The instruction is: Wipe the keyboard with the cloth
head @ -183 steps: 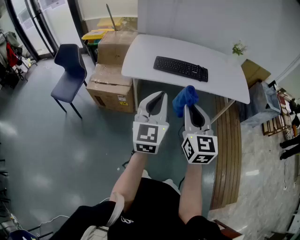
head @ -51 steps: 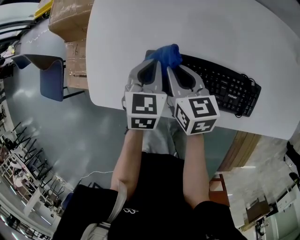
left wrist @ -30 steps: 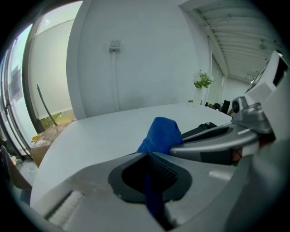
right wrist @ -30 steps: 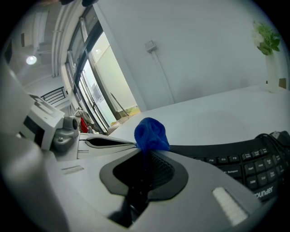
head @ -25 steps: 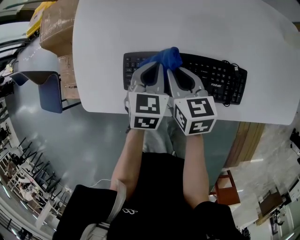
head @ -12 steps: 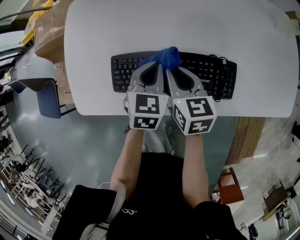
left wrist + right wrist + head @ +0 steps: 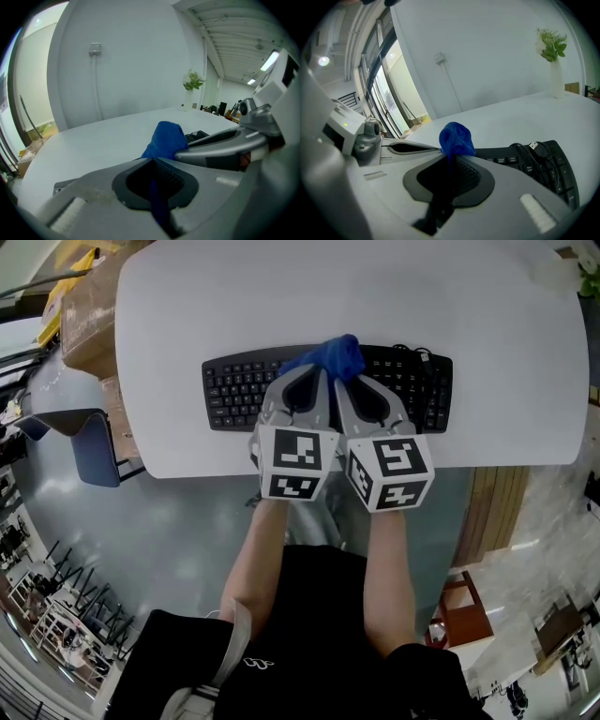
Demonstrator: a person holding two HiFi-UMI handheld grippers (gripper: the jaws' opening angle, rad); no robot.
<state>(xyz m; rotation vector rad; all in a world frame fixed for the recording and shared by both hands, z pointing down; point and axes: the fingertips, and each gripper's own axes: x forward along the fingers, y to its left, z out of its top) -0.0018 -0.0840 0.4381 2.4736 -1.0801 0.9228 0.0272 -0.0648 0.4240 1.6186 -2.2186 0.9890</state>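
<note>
Left gripper [image 7: 317, 376] and right gripper [image 7: 340, 382] side by side, both clamped on one bunched blue cloth [image 7: 331, 354]. Cloth sticks out past jaw tips, over middle of black keyboard [image 7: 234, 395]. Keyboard on white table [image 7: 281, 296].

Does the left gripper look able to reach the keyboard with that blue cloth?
Probably yes. The left gripper, clamped on the cloth, sits right over the keyboard, with nothing between them.

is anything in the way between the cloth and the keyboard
Nothing visible does. The blue cloth, pinched by the left tool and right tool, is over the middle of the keyboard; its cable lies bunched on the right end, clear of the cloth.
</note>
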